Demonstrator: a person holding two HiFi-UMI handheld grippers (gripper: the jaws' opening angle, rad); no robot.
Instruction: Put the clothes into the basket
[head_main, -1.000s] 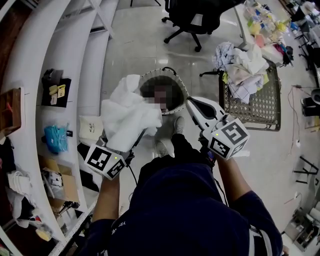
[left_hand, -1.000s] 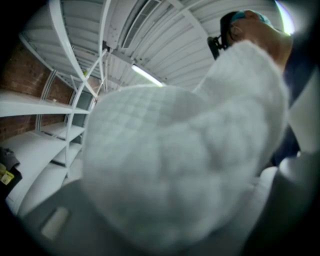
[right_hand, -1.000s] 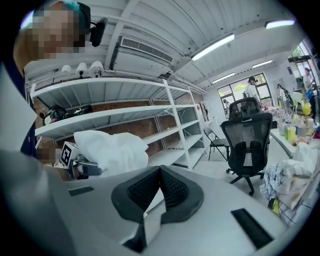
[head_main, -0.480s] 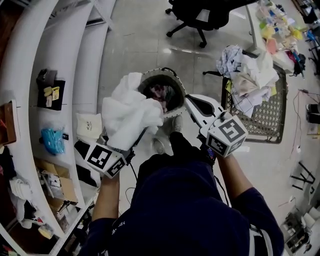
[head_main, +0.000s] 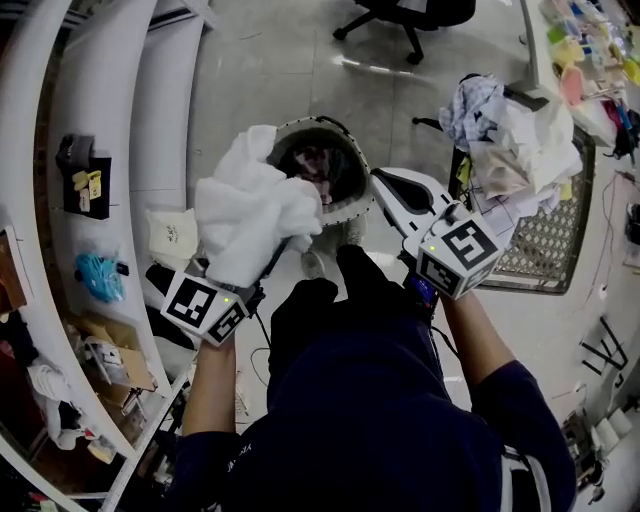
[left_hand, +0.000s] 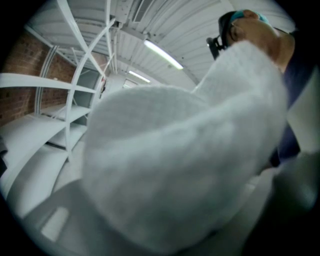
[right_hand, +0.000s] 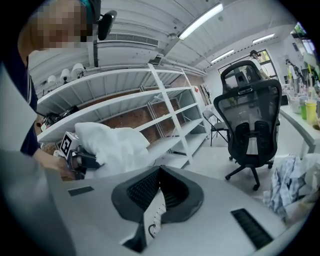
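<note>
White shelves (head_main: 100, 130) run in a long curve close along the left of the left gripper (head_main: 265, 270) and close that side off. Ahead of both grippers the grey floor (head_main: 270, 60) is open as far as an office chair (head_main: 410, 12), which stands well beyond them. To the right of the right gripper (right_hand: 159, 182) stands a wire bin (head_main: 555, 240) heaped with a pile of clothes (head_main: 510, 130). It is near that gripper but apart from it, with a strip of floor between.

A round basket (head_main: 318, 123) stands on the floor just ahead, between the two grippers' lines. Its dark mouth faces up, and something dark and patterned lies inside.

The left gripper is clamped on a bulky white cloth (head_main: 250, 210). Its jaws stand wide around the bundle, and in the left gripper view the cloth fills nearly everything ahead of them. The cloth bulges up and forward from the jaws. In the head view its far edge overlaps the basket's left rim — how high it hangs above that rim cannot be told. The basket's mouth opens ahead of this gripper and a little to its right.

The right gripper has its jaws together with no cloth between them. In the head view its tip lies just beside the basket's right rim, and the white cloth is off to its left, across the basket — the two do not touch.
</note>
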